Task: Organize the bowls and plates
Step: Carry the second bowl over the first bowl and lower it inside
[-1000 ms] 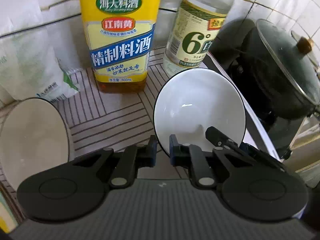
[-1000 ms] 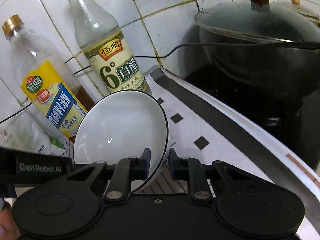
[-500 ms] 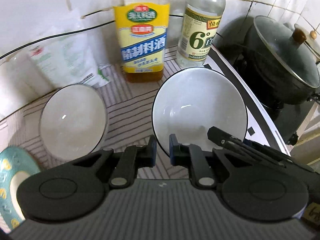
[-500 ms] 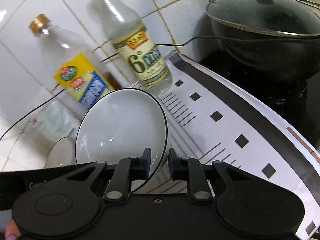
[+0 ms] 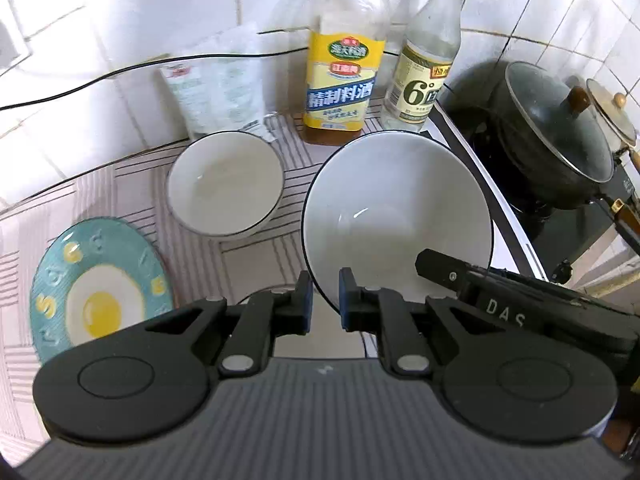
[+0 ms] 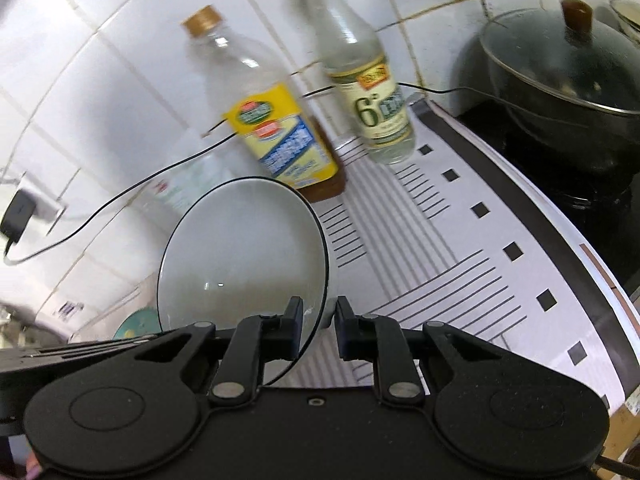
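Bowls: two (image 5: 396, 216) (image 5: 225, 182); plate: one (image 5: 100, 284).

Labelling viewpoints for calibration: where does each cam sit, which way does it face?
Left wrist: behind the left claw, facing the tiled wall; claw pinches the big white dark-rimmed bowl; right unit's black arm intrudes.
Right wrist: behind the right claw, facing wall and black lidded pot; pinches the same bowl's opposite rim.
Shared: bowl, yellow-labelled bottle, pot.

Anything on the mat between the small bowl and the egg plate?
Nothing. In the left wrist view only bare striped mat separates the small bowl from the egg plate; they sit apart.
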Demonstrator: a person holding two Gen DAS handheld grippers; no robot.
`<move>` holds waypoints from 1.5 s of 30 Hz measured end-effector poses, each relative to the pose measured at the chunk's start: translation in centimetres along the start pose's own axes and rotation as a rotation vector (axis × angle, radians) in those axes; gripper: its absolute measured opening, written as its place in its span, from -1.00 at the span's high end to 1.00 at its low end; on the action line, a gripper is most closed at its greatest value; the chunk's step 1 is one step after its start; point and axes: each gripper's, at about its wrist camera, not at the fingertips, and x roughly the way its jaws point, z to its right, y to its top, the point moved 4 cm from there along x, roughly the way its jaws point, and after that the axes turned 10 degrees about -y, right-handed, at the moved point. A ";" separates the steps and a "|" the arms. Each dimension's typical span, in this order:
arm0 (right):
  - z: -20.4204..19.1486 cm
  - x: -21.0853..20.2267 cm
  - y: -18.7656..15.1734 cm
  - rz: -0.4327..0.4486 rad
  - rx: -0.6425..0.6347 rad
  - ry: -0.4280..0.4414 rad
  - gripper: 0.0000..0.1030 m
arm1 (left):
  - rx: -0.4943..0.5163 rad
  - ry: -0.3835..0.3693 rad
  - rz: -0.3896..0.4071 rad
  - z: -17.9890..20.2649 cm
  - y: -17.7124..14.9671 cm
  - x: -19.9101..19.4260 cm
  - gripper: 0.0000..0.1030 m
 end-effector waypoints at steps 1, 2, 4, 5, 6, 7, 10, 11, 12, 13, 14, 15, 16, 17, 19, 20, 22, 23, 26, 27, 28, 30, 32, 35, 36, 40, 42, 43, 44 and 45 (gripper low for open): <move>-0.3 -0.5 -0.1 -0.004 -0.012 0.005 0.60 | -0.005 0.002 0.005 -0.1 -0.3 -0.6 0.78; -0.6 -0.9 -0.4 -0.006 -0.030 0.008 0.60 | -0.009 0.005 0.011 -0.1 -0.7 -1.2 0.78; -1.2 -1.5 -0.7 -0.008 -0.071 0.014 0.60 | -0.024 0.011 0.015 -0.3 -1.4 -2.1 0.77; -1.5 -1.7 -0.8 -0.008 -0.085 0.022 0.60 | -0.030 0.014 0.018 -0.4 -1.7 -2.5 0.77; -1.7 -1.9 -1.0 -0.010 -0.096 0.032 0.60 | -0.037 0.018 0.020 -0.5 -2.1 -2.8 0.77; -1.8 -2.1 -1.1 -0.013 -0.103 0.042 0.60 | -0.046 0.021 0.023 -0.6 -2.5 -3.1 0.77; -2.3 -2.4 -1.6 -0.016 -0.138 0.065 0.60 | -0.072 0.029 0.030 -1.0 -3.7 -3.5 0.76; -2.5 -2.4 -1.9 -0.018 -0.149 0.071 0.60 | -0.079 0.032 0.029 -1.1 -4.1 -3.5 0.76; -2.6 -2.3 -2.1 -0.025 -0.158 0.078 0.60 | -0.087 0.035 0.028 -1.3 -4.5 -3.5 0.76; -2.7 -2.1 -2.3 -0.032 -0.167 0.084 0.60 | -0.097 0.037 0.026 -1.5 -4.8 -3.5 0.76; -2.8 -1.9 -2.6 -0.038 -0.172 0.090 0.60 | -0.108 0.038 0.023 -1.6 -5.2 -3.4 0.76; -2.8 -1.8 -2.9 -0.043 -0.177 0.096 0.60 | -0.118 0.040 0.022 -1.8 -5.6 -3.3 0.76; -2.9 -1.8 -3.2 -0.043 -0.188 0.099 0.60 | -0.128 0.039 0.020 -2.1 -6.0 -3.2 0.76; -3.1 -1.7 -3.5 -0.043 -0.201 0.098 0.60 | -0.138 0.039 0.015 -2.3 -6.4 -3.1 0.76; -3.4 -1.3 -4.2 -0.046 -0.232 0.095 0.60 | -0.156 0.042 0.000 -2.8 -7.1 -2.7 0.76; -3.5 -1.2 -4.5 -0.048 -0.241 0.096 0.60 | -0.169 0.042 -0.013 -3.1 -7.4 -2.5 0.76; -3.6 -0.7 -5.1 -0.053 -0.263 0.093 0.60 | -0.189 0.037 -0.029 -3.6 -7.8 -2.0 0.76; -3.8 -0.6 -5.3 -0.052 -0.272 0.089 0.60 | -0.189 0.038 -0.035 -3.8 -7.9 -1.9 0.76; -4.1 -0.1 -5.8 -0.052 -0.302 0.080 0.60 | -0.195 0.044 -0.046 -4.1 -8.2 -1.5 0.76; -4.1 0.0 -5.9 -0.050 -0.313 0.076 0.60 | -0.199 0.043 -0.050 -4.2 -8.3 -1.3 0.76; -4.2 0.1 -6.1 -0.049 -0.324 0.070 0.60 | -0.206 0.040 -0.057 -4.3 -8.4 -1.1 0.76; -4.3 0.3 -6.3 -0.045 -0.342 0.062 0.60 | -0.219 0.034 -0.067 -4.5 -8.5 -0.9 0.76; -4.5 0.4 -6.6 -0.040 -0.362 0.053 0.60 | -0.234 0.024 -0.079 -4.9 -8.6 -0.8 0.75; -5.1 0.3 -6.9 -0.008 -0.419 0.030 0.60 | -0.249 0.017 -0.090 -5.2 -8.5 -0.5 0.75; -5.4 0.3 -7.0 0.005 -0.446 0.018 0.60 | -0.250 0.018 -0.095 -5.2 -8.5 -0.4 0.74; -6.1 0.4 -7.5 0.041 -0.523 -0.017 0.60 | -0.254 0.019 -0.110 -5.4 -8.5 0.0 0.73; -6.1 0.6 -7.6 0.043 -0.538 -0.025 0.61 | -0.261 0.010 -0.126 -5.5 -8.6 0.3 0.72; -6.2 0.7 -7.7 0.046 -0.552 -0.034 0.61 | -0.268 0.004 -0.135 -5.6 -8.7 0.4 0.71; -6.4 0.7 -7.8 0.054 -0.572 -0.045 0.61 | -0.276 -0.004 -0.143 -5.7 -8.7 0.5 0.70; -6.5 0.8 -8.0 0.065 -0.594 -0.057 0.61 | -0.279 -0.010 -0.149 -5.8 -8.8 0.6 0.69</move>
